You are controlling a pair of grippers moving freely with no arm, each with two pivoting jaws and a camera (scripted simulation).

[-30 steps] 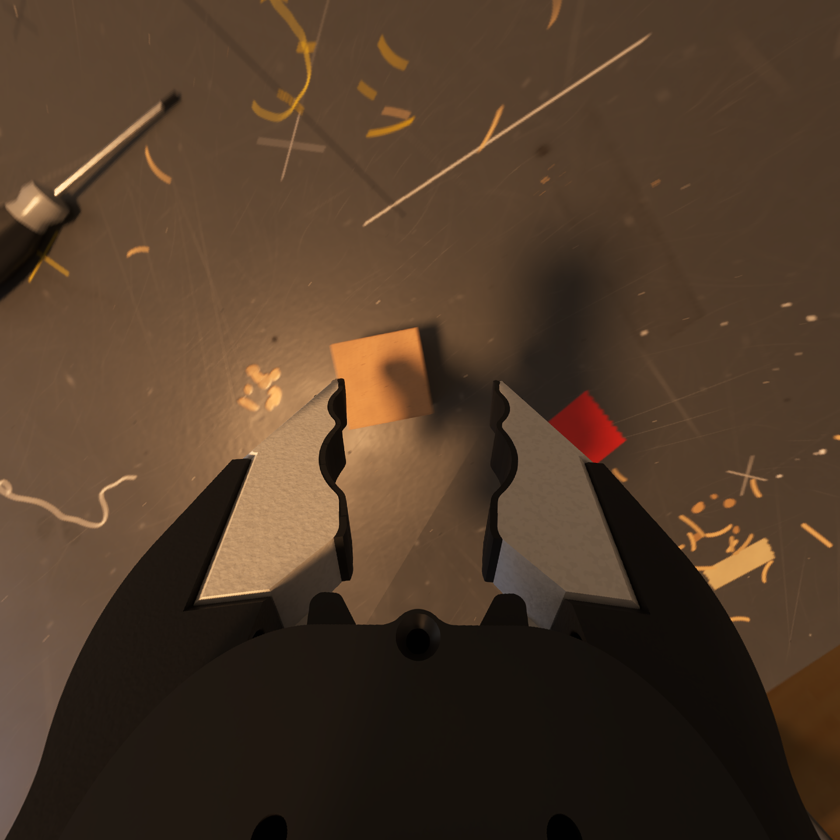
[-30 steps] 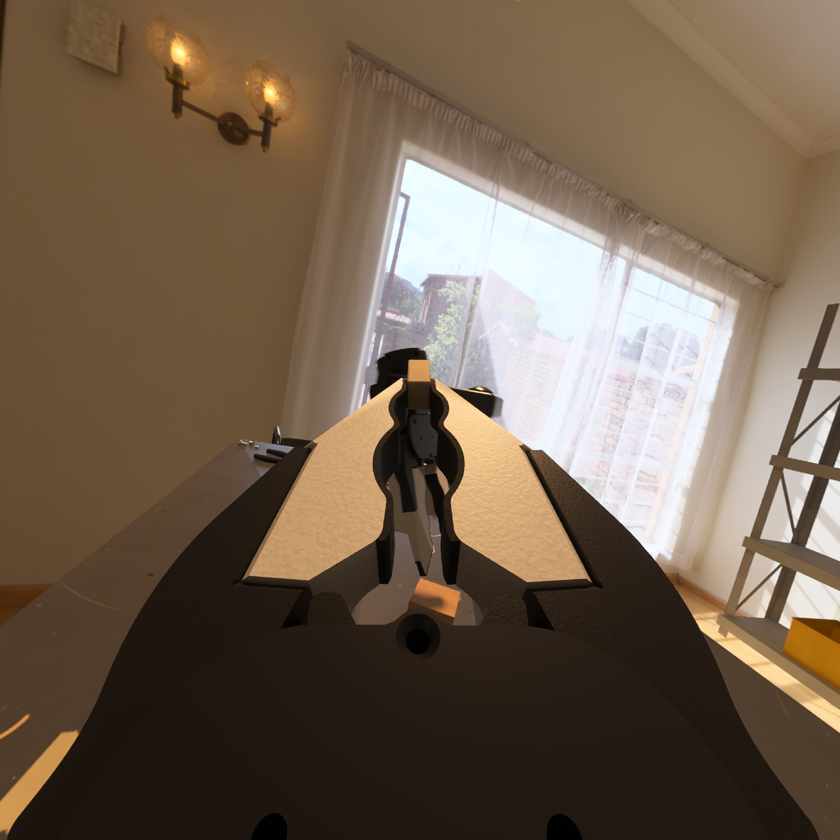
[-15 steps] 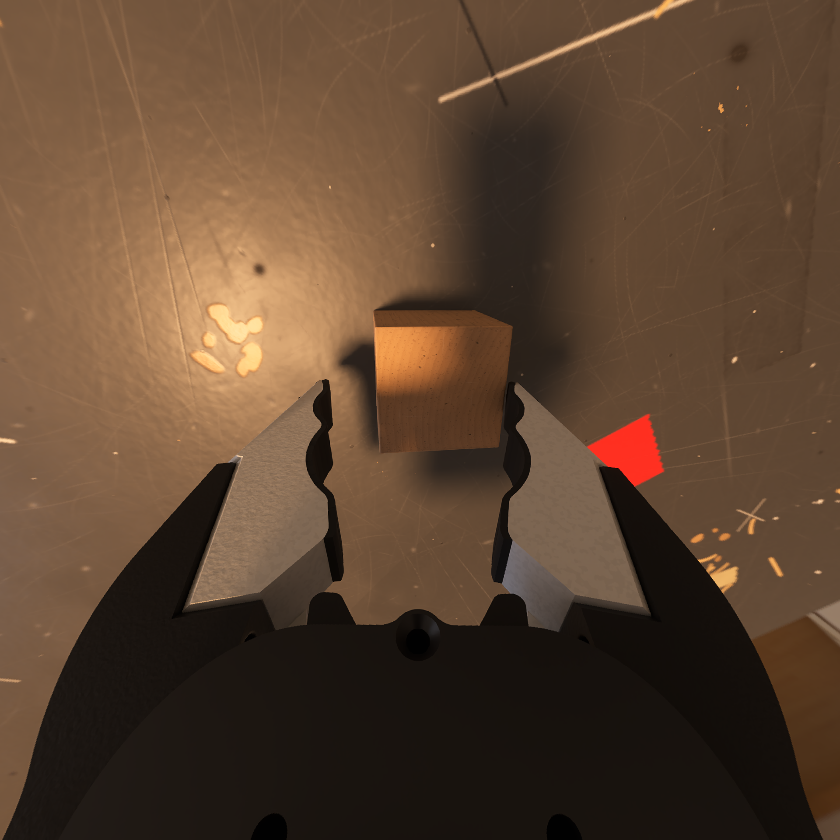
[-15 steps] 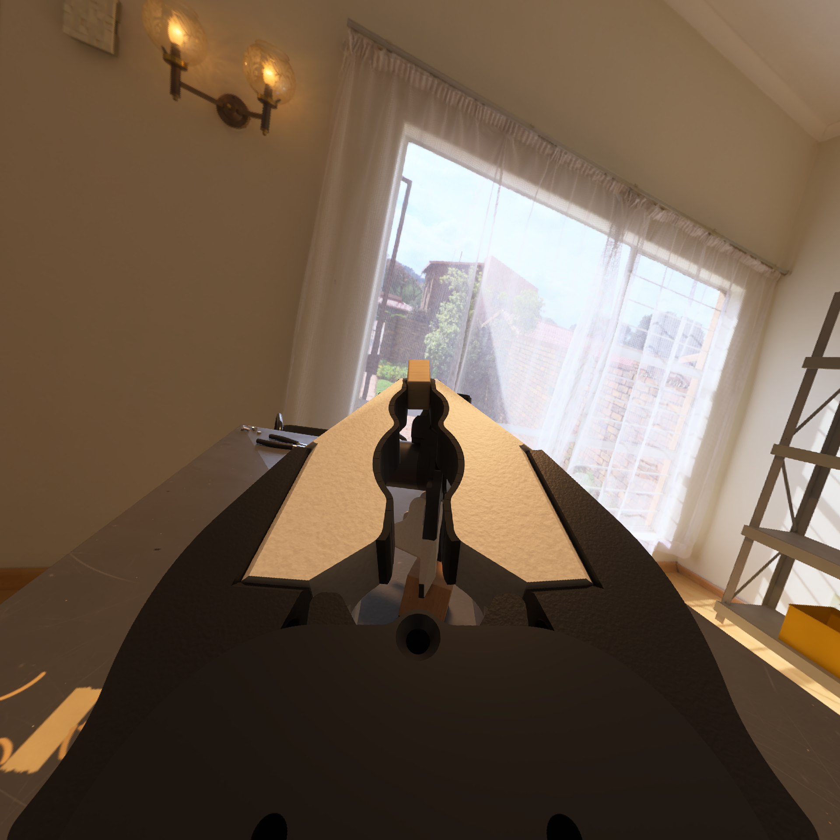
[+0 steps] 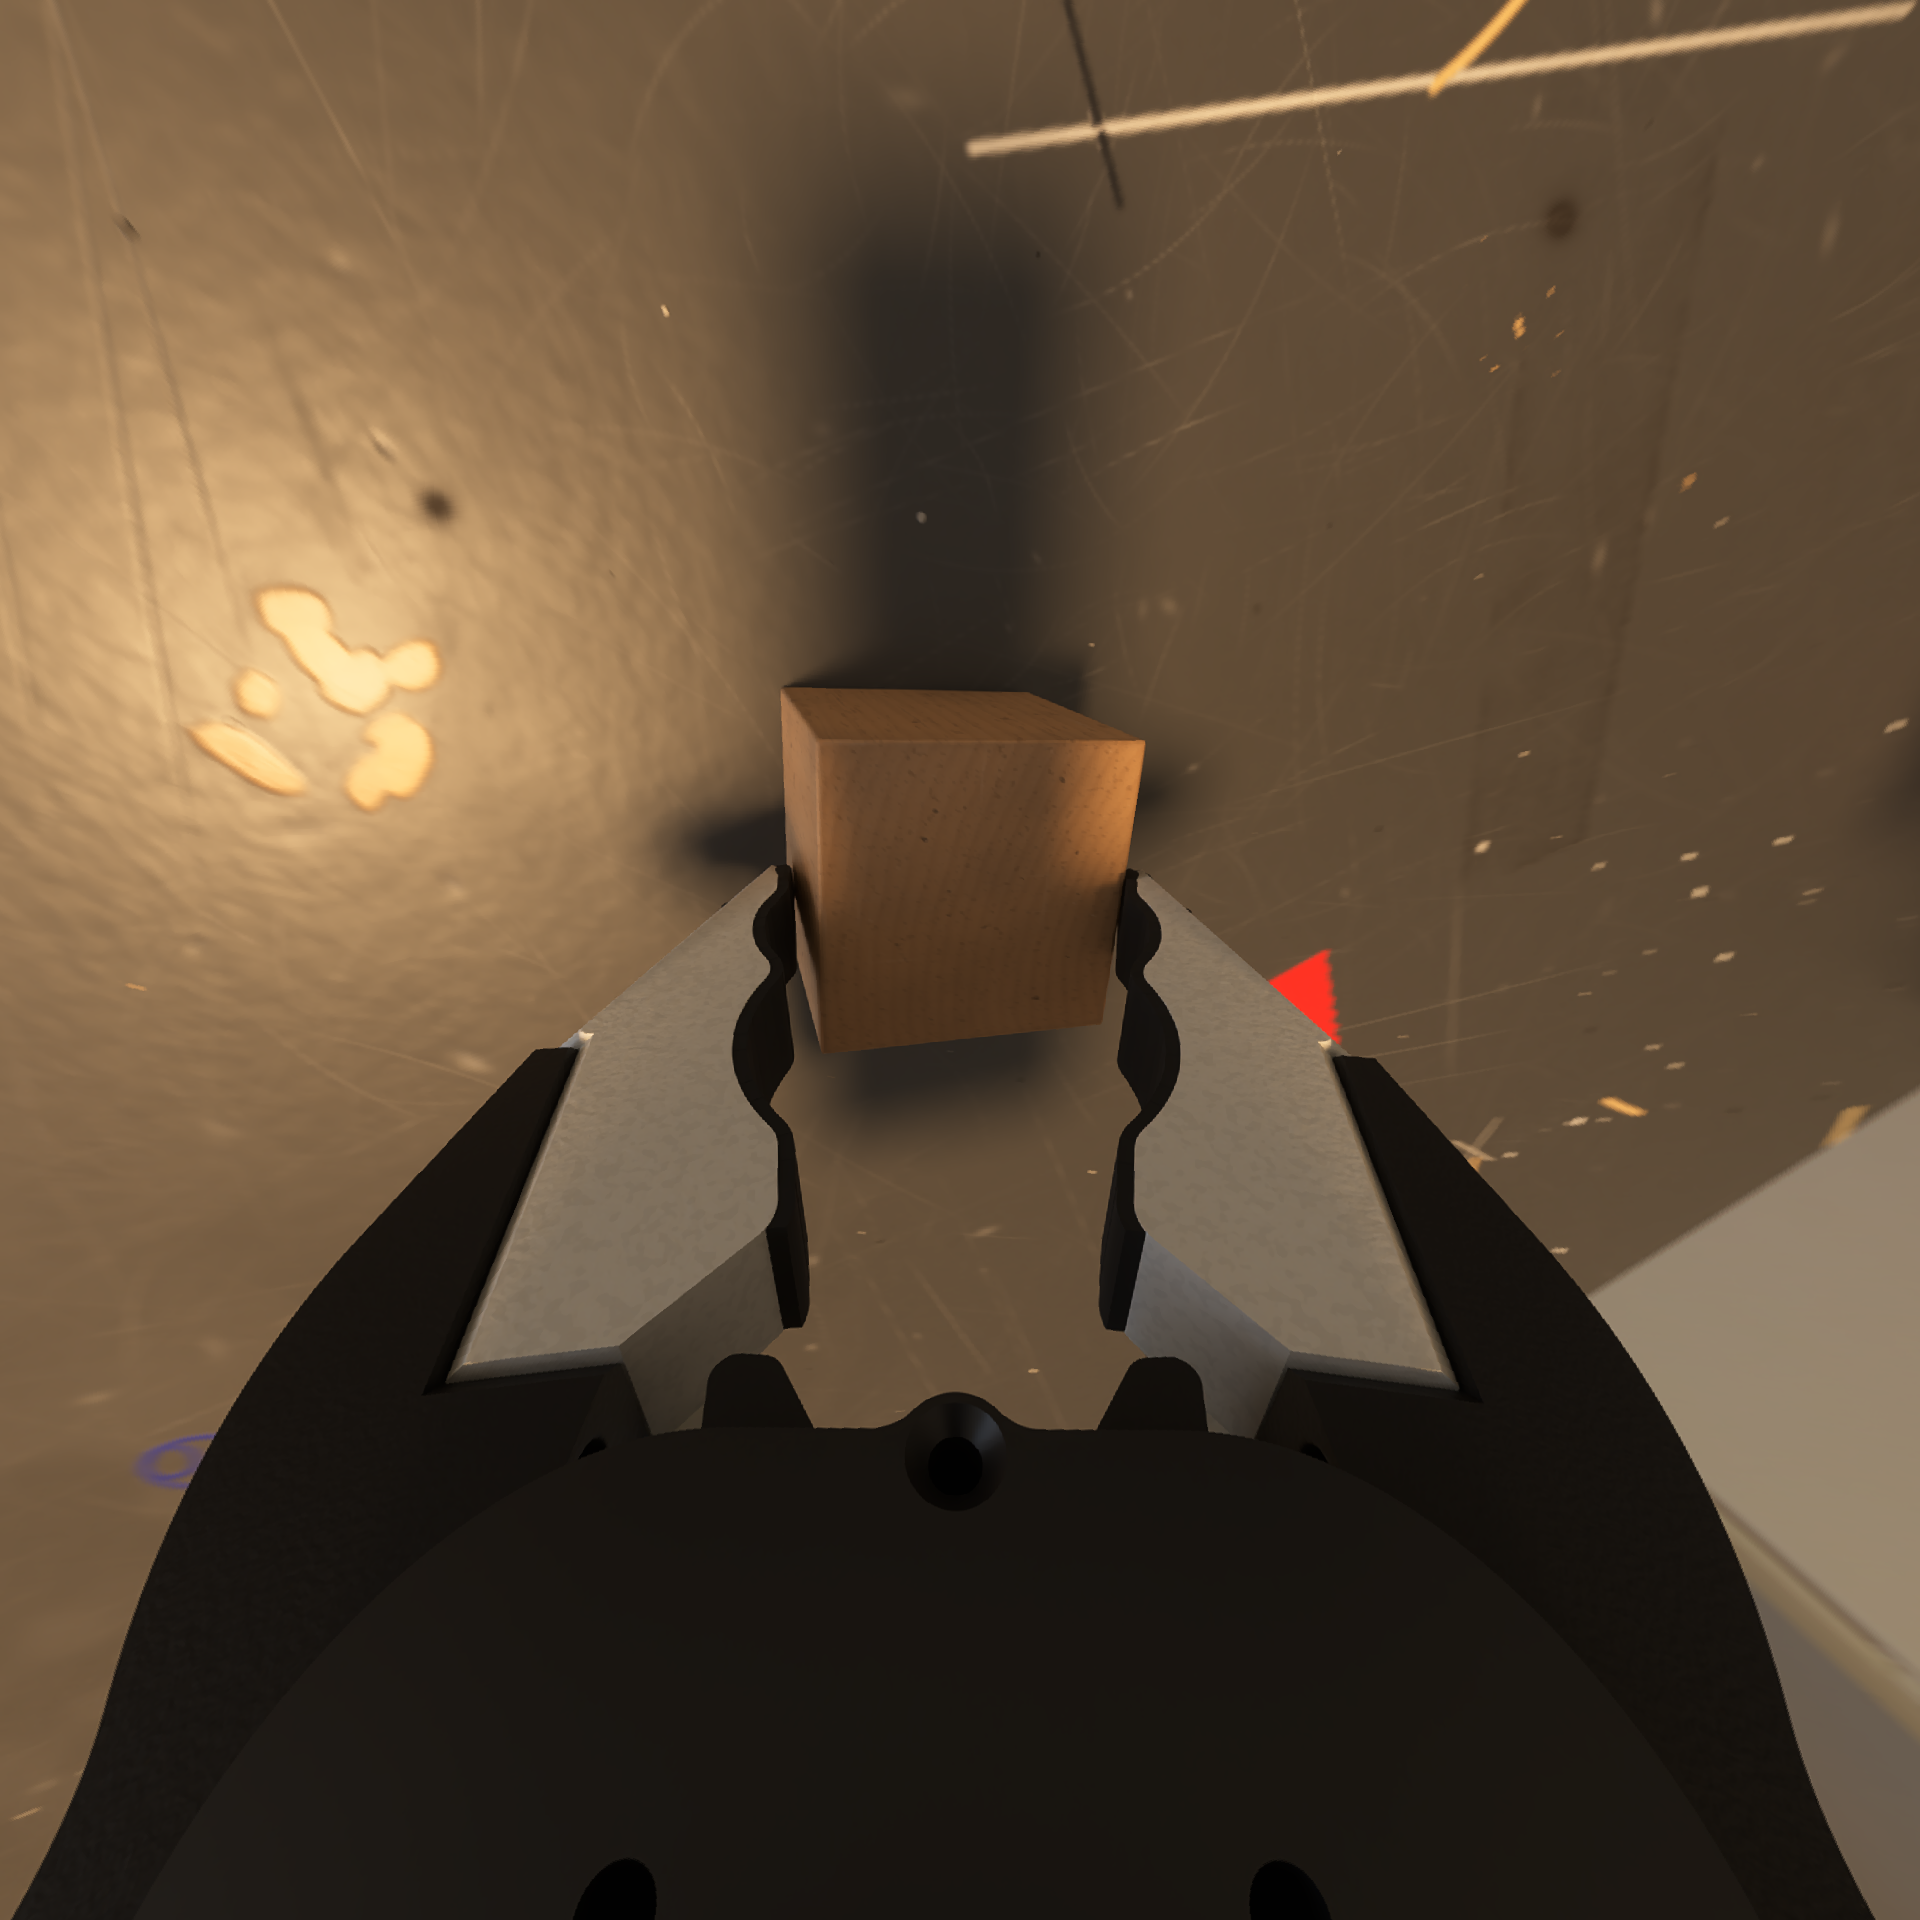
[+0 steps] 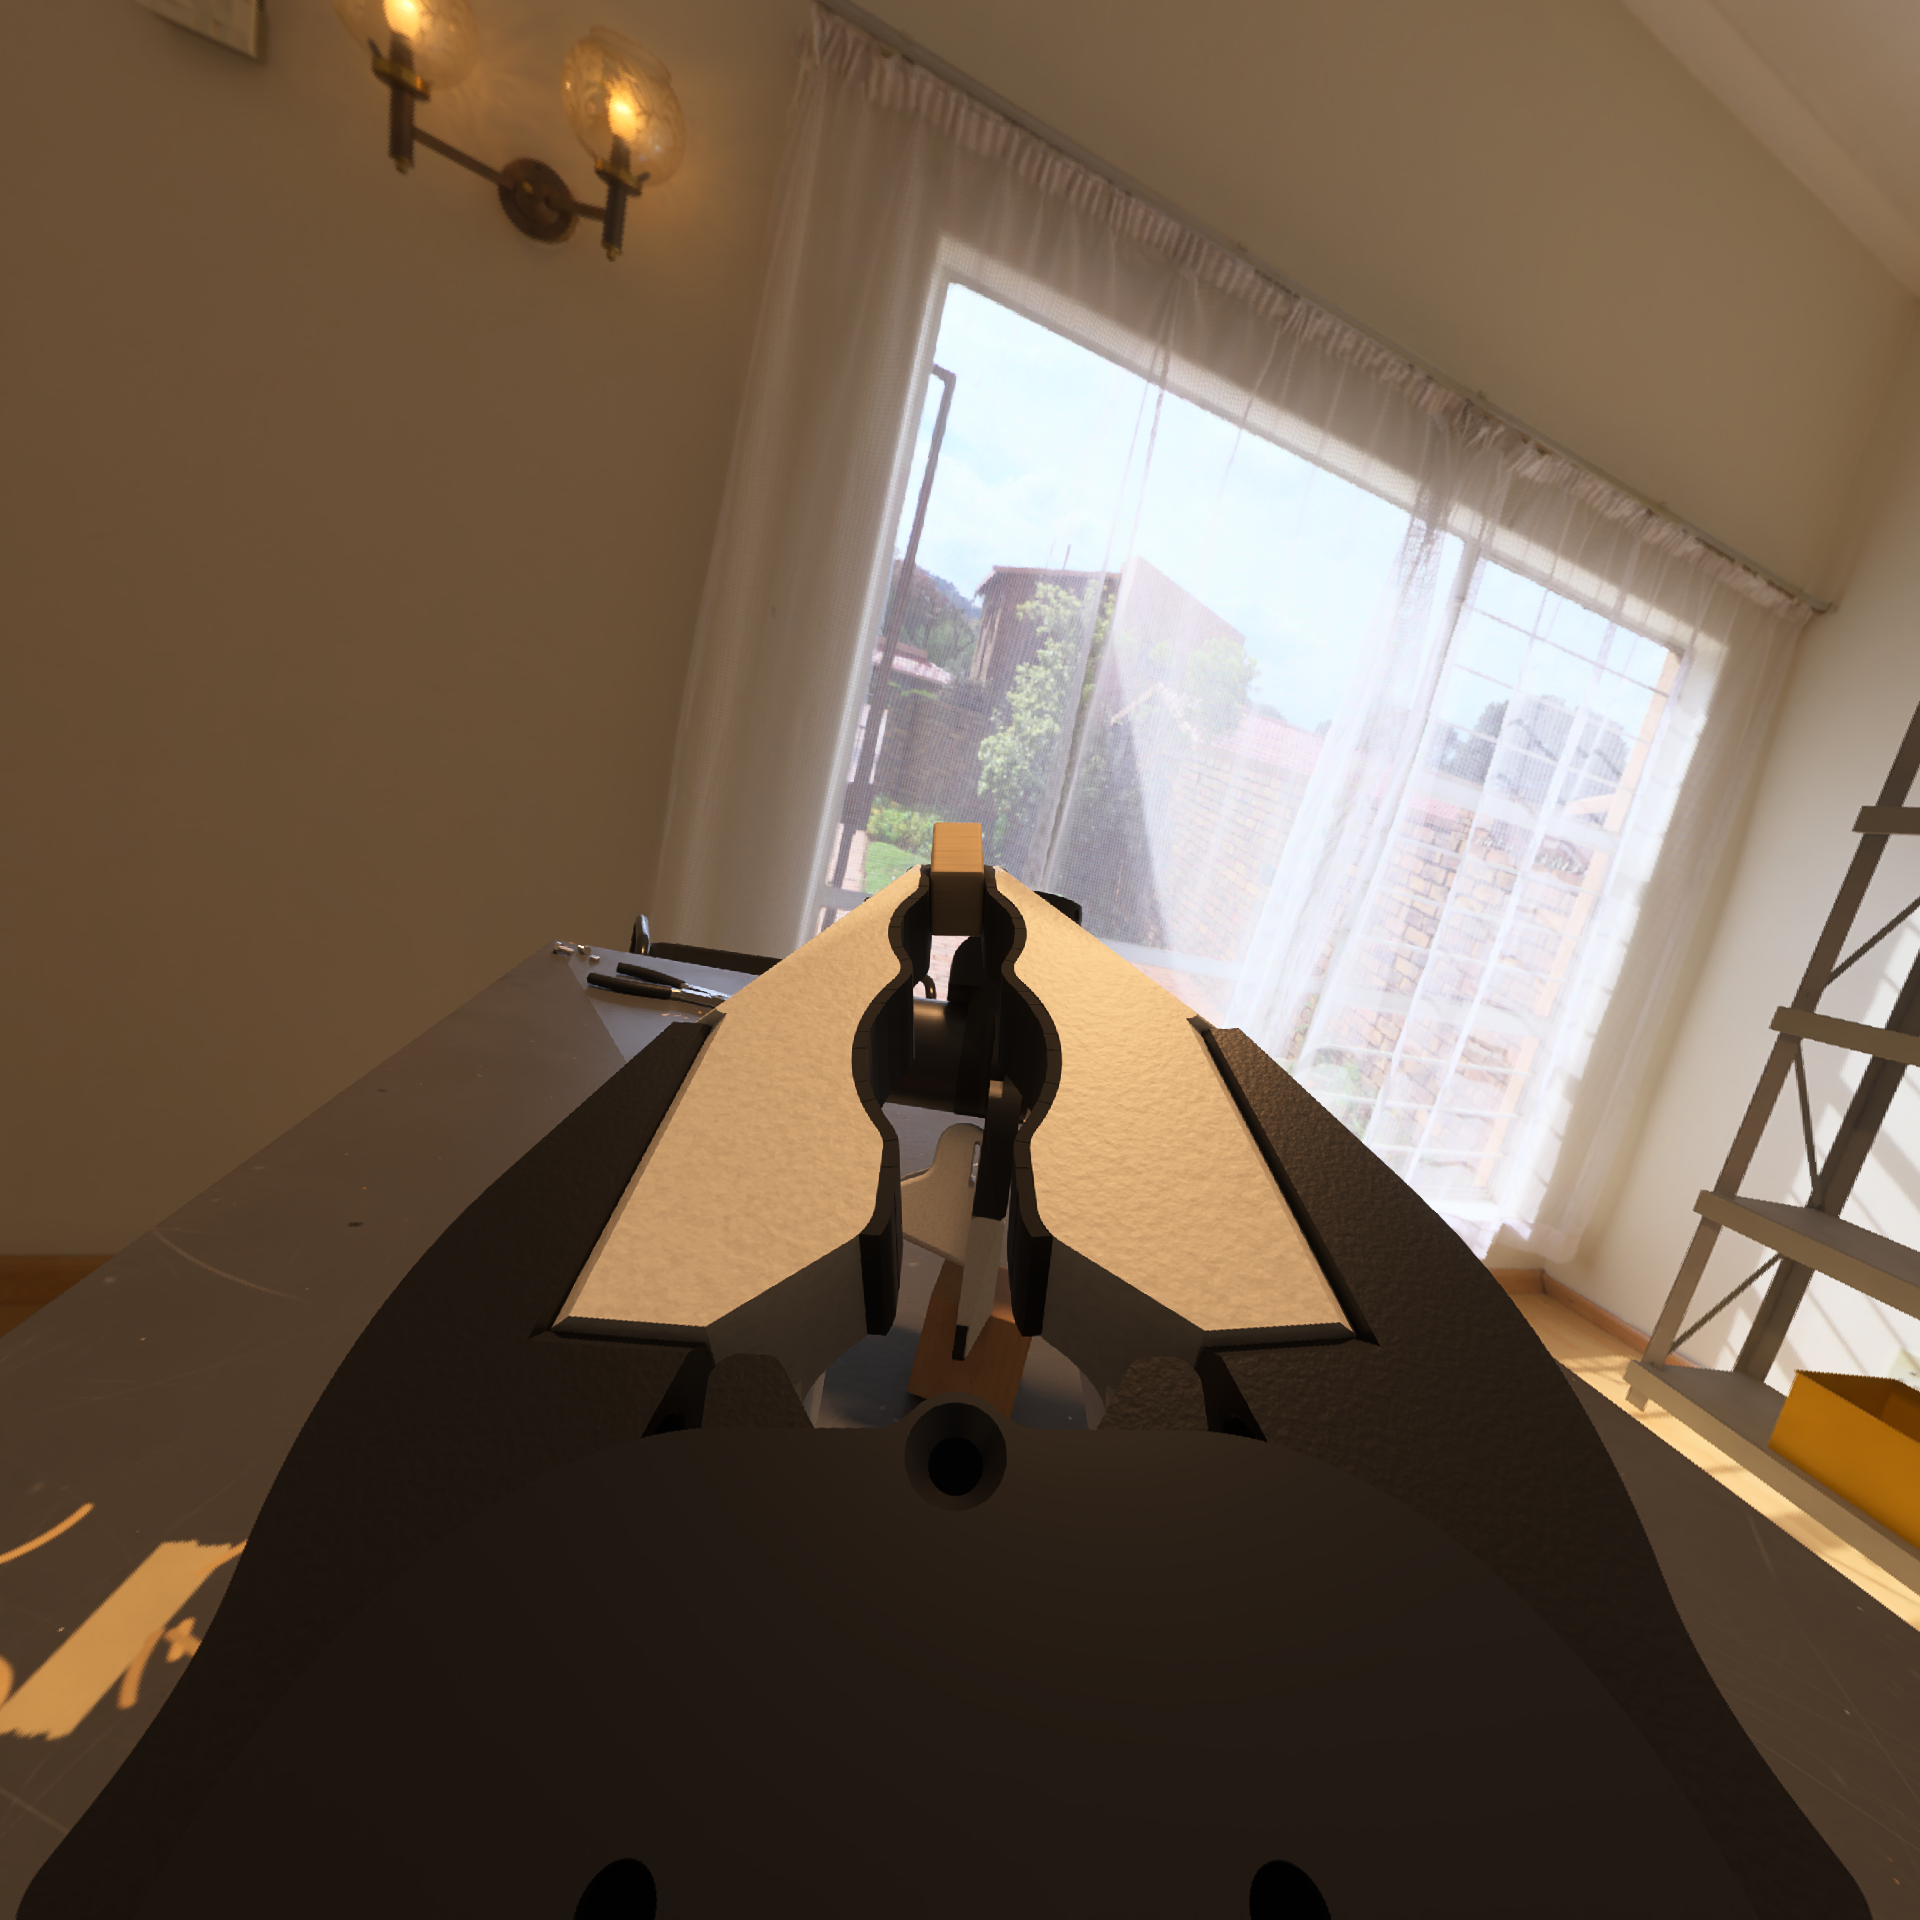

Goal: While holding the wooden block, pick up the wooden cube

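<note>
Left gripper (image 5: 954,883) hangs spread over the scratched workbench (image 5: 416,416), its fingertips flanking the wooden cube (image 5: 961,883) that rests on the surface between them; whether the pads already touch its sides is hard to tell. A red scrap (image 5: 1311,987) lies just right of it.

Right gripper (image 6: 957,878) is pinched on the wooden block (image 6: 957,862) at its tips, aimed toward the window (image 6: 1247,727). The cube grasp is in hand; next, the left fingers should squeeze, then lift.
</note>
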